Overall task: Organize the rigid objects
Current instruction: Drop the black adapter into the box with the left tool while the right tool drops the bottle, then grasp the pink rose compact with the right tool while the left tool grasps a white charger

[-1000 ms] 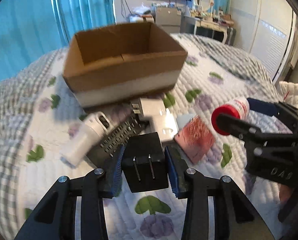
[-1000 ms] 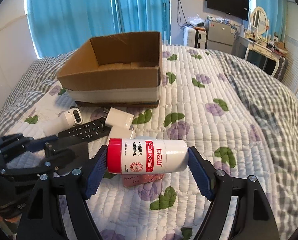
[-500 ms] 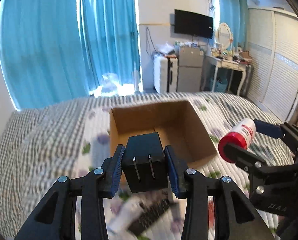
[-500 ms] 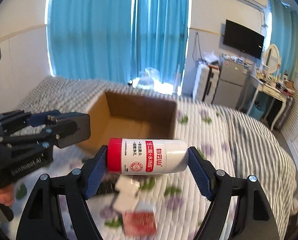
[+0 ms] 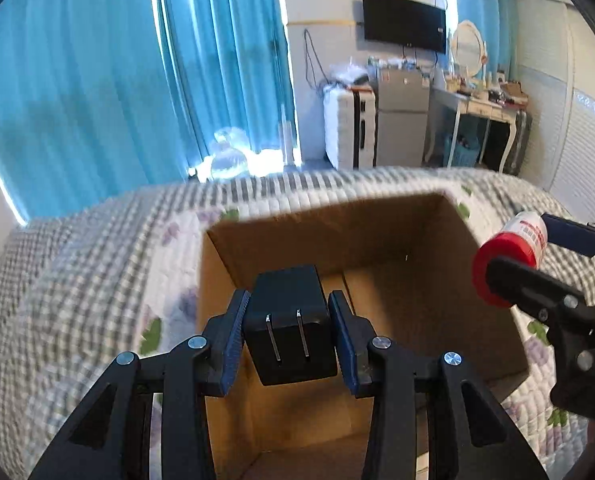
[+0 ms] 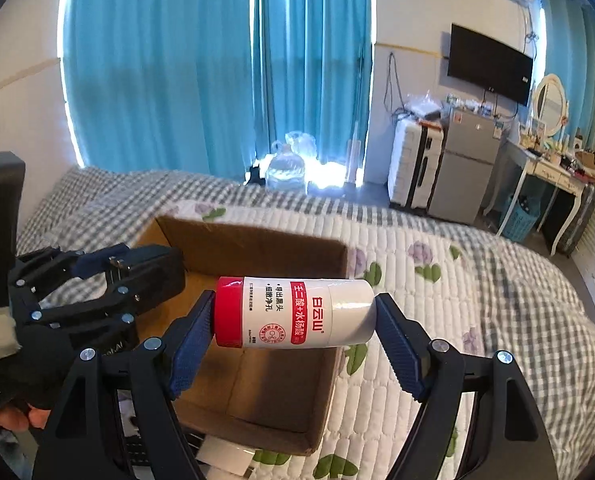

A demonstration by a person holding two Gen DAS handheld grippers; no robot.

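Brown cardboard box (image 5: pixel 409 248) sits open on the bed (image 5: pixel 77 264), which has a quilt with gray checks and a white part with purple flowers and green leaves. Left tongs (image 5: pixel 290 338) clamped on a black plug adapter (image 5: pixel 291 320), blue pads (image 5: pixel 233 332) pressing both its sides, two metal prongs facing the camera; the adapter hangs above the box opening, over the near-left part of the box interior. Right tongs (image 6: pixel 293 314) clamped on a white bottle (image 6: pixel 297 312) with a red cap and red label with Chinese print, bottle lying sideways between the pads, cap against the left pad, base against the right pad. In the right wrist view the bottle is over the box (image 6: pixel 257 360), above its right half near the right wall. In the left wrist view the same bottle (image 5: pixel 513 246) shows at the right edge of the box, red cap toward the camera, right tongs (image 5: pixel 533 256) around it. The left tongs (image 6: pixel 145 270) show at the left side of the box in the right wrist view, adapter (image 6: pixel 165 272) partly hidden. Box interior looks bare where visible. White items (image 6: pixel 225 456) lie on the bed just beside the near wall of the box, mostly cut off, cannot tell what. Beyond the bed: teal curtains (image 6: pixel 217 60), wall TV (image 6: pixel 489 64), white suitcase (image 6: pixel 413 164), small gray fridge (image 6: pixel 465 172), dressing table with oval mirror (image 6: pixel 549 104).
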